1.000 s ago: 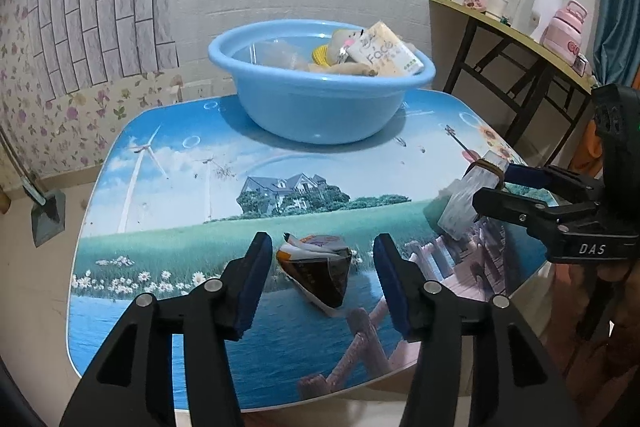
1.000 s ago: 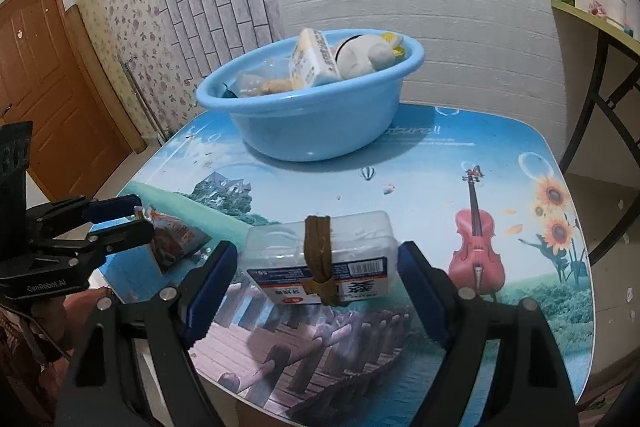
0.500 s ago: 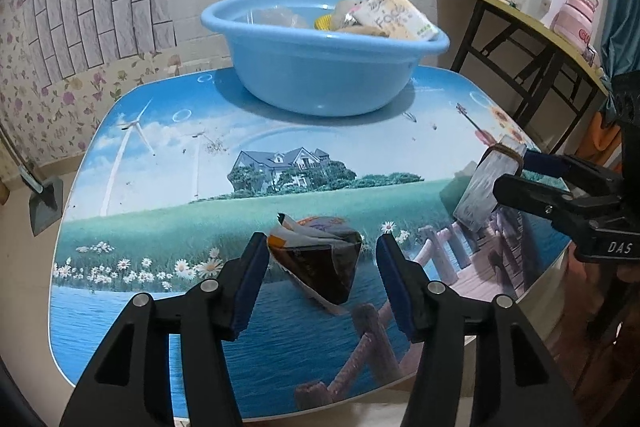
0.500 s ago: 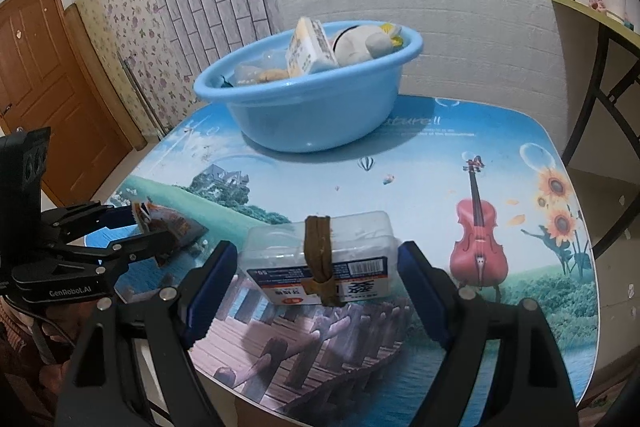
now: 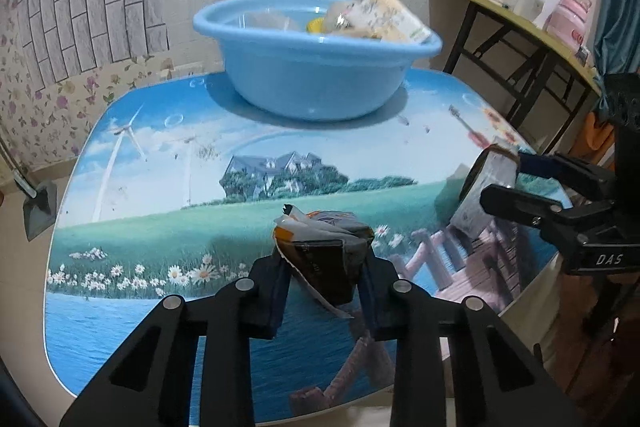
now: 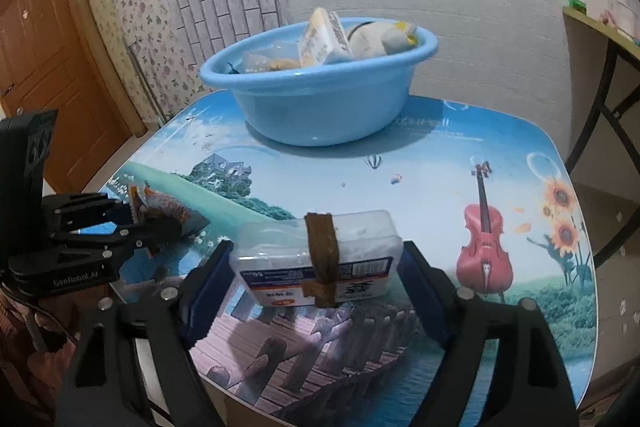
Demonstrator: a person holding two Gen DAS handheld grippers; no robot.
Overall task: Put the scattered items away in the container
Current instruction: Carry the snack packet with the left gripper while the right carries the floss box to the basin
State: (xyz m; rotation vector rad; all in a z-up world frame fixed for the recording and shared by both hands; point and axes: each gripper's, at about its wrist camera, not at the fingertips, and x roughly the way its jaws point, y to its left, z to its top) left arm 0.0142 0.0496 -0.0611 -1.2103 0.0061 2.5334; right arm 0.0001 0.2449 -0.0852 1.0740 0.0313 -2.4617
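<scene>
The blue basin (image 5: 316, 67) is sitting at the far side of the worktop (image 5: 160, 195), already holding several packets and a soft toy, so it is serving as the landmark here.

On the near side of the basin, toward the worktop's front edge, the left gripper (image 5: 324, 267) is clamping its fingers on a crumpled brown-and-orange snack packet (image 5: 324, 251). The pads are pressing the wrapper from both sides, and it is buckling between them, which suggests a thin, soft pack that needs a firm pinch so it does not slide out.

Also on the near side of the basin, to the right of the packet, the right gripper (image 6: 316, 279) is holding a clear plastic box (image 6: 316, 255) bound with a brown band (image 6: 320, 251). Its fingers are standing wide apart because the box is being taken across its long side; the pads are touching both ends. The box's label side is facing the camera, and its underside seems to be clear of the worktop, though this is hard to tell.

Both items are well apart from the basin. Judging by this, each hand is securing one item so both can be carried there together.
</scene>
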